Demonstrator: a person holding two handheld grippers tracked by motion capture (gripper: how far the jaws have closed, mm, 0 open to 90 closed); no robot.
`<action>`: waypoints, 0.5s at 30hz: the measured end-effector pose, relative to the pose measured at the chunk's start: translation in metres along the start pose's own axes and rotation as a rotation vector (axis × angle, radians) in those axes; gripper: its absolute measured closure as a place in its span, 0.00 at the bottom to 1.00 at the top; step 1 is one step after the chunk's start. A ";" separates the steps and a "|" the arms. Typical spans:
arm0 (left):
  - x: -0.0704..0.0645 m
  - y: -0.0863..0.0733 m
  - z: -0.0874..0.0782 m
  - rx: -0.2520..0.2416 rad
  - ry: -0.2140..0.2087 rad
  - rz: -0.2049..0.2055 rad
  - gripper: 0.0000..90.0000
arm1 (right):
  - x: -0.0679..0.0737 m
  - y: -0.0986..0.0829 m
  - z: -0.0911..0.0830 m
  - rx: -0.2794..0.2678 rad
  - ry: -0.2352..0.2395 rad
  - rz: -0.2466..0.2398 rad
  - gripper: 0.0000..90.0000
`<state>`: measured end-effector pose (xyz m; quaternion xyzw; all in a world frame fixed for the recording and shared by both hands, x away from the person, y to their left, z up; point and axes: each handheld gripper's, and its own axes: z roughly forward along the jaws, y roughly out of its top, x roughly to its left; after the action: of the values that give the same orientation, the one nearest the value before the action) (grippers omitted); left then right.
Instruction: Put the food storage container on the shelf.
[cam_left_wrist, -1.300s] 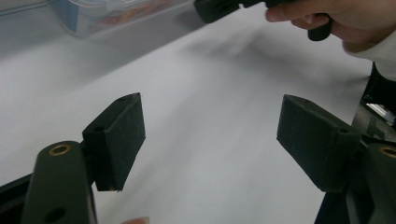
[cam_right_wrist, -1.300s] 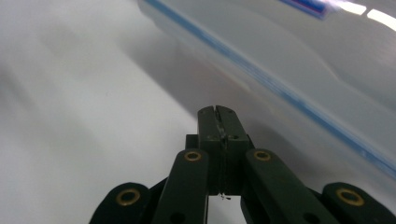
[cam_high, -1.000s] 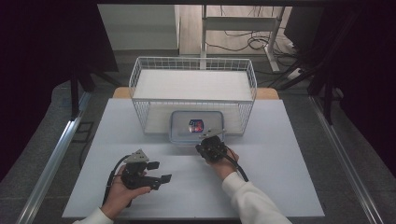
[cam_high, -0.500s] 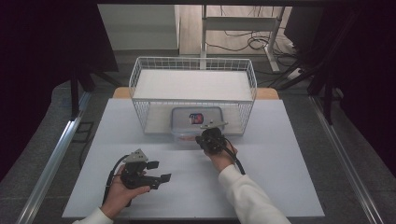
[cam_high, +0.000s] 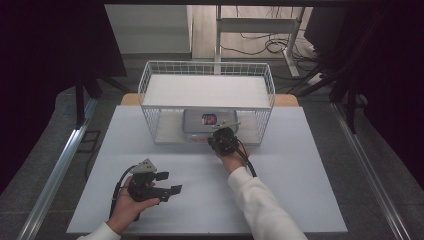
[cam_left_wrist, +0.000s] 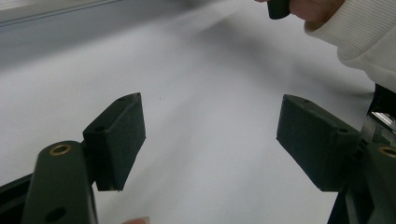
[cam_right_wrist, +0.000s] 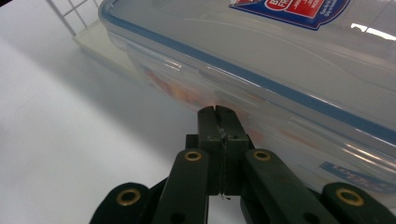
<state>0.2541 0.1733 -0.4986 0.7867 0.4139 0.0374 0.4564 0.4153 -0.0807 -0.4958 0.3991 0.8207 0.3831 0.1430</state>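
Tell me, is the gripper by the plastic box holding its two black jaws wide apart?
No: in the right gripper view the right gripper has its jaws pressed flat together, tips against the side of the clear plastic box.

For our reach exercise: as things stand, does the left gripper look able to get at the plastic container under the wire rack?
Probably not without moving. The left gripper hangs open near the table's front, and the right gripper sits before the container under the wire rack.
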 end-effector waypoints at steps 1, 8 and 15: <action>0.000 0.000 0.000 -0.001 0.001 0.000 0.26 | 0.000 0.001 0.001 -0.002 -0.002 0.003 0.99; 0.000 0.000 0.000 0.001 -0.002 -0.004 0.26 | -0.002 0.006 0.006 -0.002 -0.017 0.015 0.99; 0.001 0.000 0.001 0.002 0.000 -0.003 0.26 | -0.004 0.006 0.005 -0.007 -0.016 0.023 0.99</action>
<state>0.2551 0.1734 -0.4996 0.7865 0.4154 0.0364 0.4555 0.4239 -0.0785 -0.4953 0.4109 0.8135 0.3845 0.1466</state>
